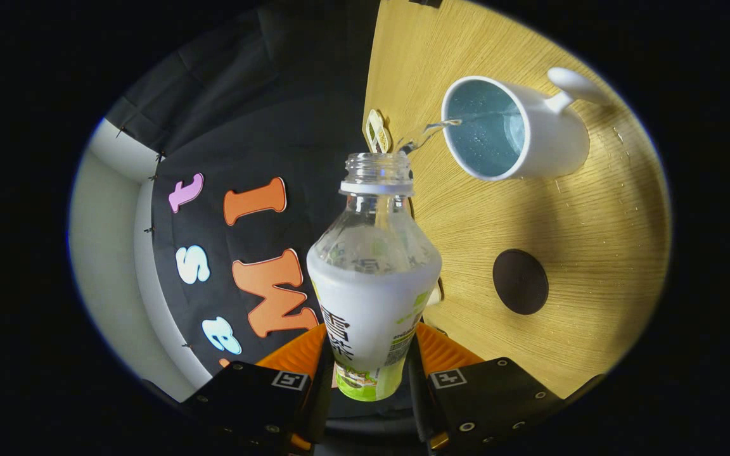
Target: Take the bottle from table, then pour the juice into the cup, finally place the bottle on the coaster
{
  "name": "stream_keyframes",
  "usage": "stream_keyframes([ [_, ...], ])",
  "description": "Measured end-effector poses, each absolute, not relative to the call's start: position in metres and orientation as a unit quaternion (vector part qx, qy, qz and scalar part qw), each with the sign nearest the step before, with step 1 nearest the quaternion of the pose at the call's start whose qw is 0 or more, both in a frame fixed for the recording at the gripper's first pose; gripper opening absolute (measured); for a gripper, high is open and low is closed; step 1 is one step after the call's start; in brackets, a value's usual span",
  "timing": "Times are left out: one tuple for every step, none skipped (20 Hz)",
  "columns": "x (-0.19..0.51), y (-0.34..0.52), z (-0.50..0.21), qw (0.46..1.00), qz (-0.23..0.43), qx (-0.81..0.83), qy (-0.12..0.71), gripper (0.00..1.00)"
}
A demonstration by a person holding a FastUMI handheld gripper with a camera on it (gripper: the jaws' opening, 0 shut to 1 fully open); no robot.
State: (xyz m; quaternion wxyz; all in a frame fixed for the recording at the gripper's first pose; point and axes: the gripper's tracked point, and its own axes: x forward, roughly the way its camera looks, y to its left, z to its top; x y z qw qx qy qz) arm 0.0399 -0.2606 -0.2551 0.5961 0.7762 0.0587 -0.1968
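Observation:
My gripper (371, 373) is shut on a clear plastic bottle (372, 278) with a white and green label, held between the fingers by its lower body. The bottle has no cap and is tipped towards the white cup (555, 142). A thin clear stream (428, 132) runs from the bottle's mouth over the cup's rim. The cup has a pale blue inside with liquid in it and a handle on its far side. A dark round coaster (520, 281) lies on the wooden table (593, 253), nearer to the fingers than the cup.
A small white tag-like object (377, 132) sits at the table's edge just beyond the bottle's mouth. Water droplets (621, 136) speckle the table beside the cup. The black booth wall hangs past the table's edge, with a pale wall behind it.

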Motion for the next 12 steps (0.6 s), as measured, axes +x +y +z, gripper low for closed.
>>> stream_keyframes([
  [0.0407, -0.2592, -0.2537, 0.595, -0.196, 0.777, 0.059, 0.55],
  [0.0417, -0.2590, -0.2536, 0.594, -0.195, 0.778, 0.058, 0.55],
  [0.0392, -0.2594, -0.2531, 0.593, -0.194, 0.779, 0.058, 0.55],
  [0.0390, -0.2600, -0.2541, 0.592, -0.195, 0.779, 0.059, 0.55],
  [0.0385, -0.2592, -0.2541, 0.591, -0.197, 0.780, 0.060, 0.55],
  [0.0387, -0.2597, -0.2540, 0.590, -0.198, 0.781, 0.059, 0.55],
  [0.0371, -0.2608, -0.2542, 0.589, -0.198, 0.782, 0.059, 0.55],
  [0.0375, -0.2610, -0.2553, 0.587, -0.199, 0.782, 0.058, 0.55],
  [0.0362, -0.2615, -0.2556, 0.587, -0.201, 0.782, 0.057, 0.55],
  [0.0354, -0.2617, -0.2565, 0.586, -0.202, 0.783, 0.058, 0.55],
  [0.0343, -0.2621, -0.2553, 0.583, -0.203, 0.784, 0.057, 0.55],
  [0.0354, -0.2613, -0.2548, 0.581, -0.203, 0.786, 0.057, 0.55],
])
